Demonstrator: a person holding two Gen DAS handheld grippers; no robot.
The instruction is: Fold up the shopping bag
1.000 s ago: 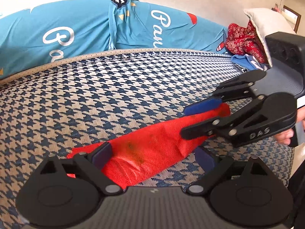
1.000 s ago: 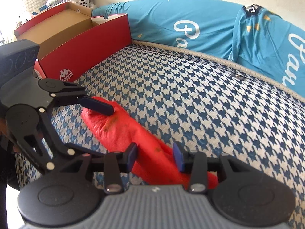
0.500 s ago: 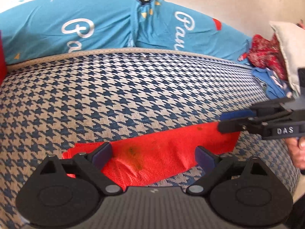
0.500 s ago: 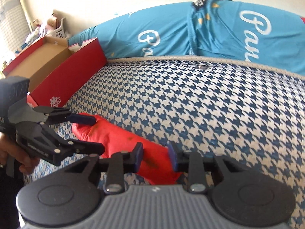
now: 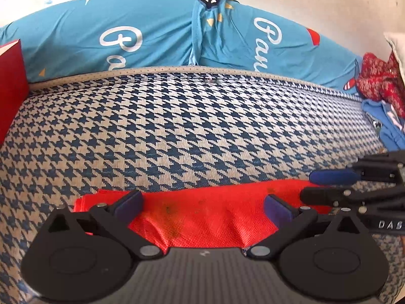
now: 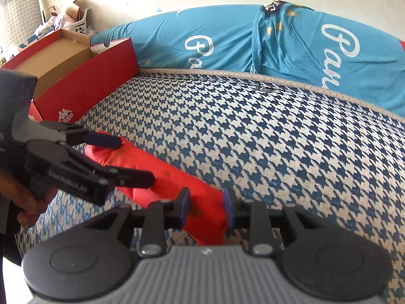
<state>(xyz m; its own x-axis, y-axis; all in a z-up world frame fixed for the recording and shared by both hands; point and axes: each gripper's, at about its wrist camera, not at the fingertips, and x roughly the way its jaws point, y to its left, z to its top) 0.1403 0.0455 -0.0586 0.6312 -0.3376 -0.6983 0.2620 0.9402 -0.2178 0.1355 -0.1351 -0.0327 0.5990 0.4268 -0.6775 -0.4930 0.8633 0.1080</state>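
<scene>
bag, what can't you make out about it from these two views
- Bag near edge, left wrist view: hidden under the left hand-held gripper, whose jaws are opening.
- Bag end, right wrist view: covered by the right hand-held gripper; whether its pads pinch the cloth is unclear.
- Handles: none visible in either view, maybe folded in.
- Marks on the cloth: too small to tell what they are.
- Red box: cut off by the left wrist view's edge.

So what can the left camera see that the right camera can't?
Only the left wrist view shows the red patterned cloth and blue garment heaped at the far right. Only the right wrist view shows the open red shoebox, the white basket behind it, and a hand. Both show the red shopping bag on the houndstooth mattress, the blue lettered fabric, and both grippers: left gripper opening around the bag, right gripper pinching it.
</scene>
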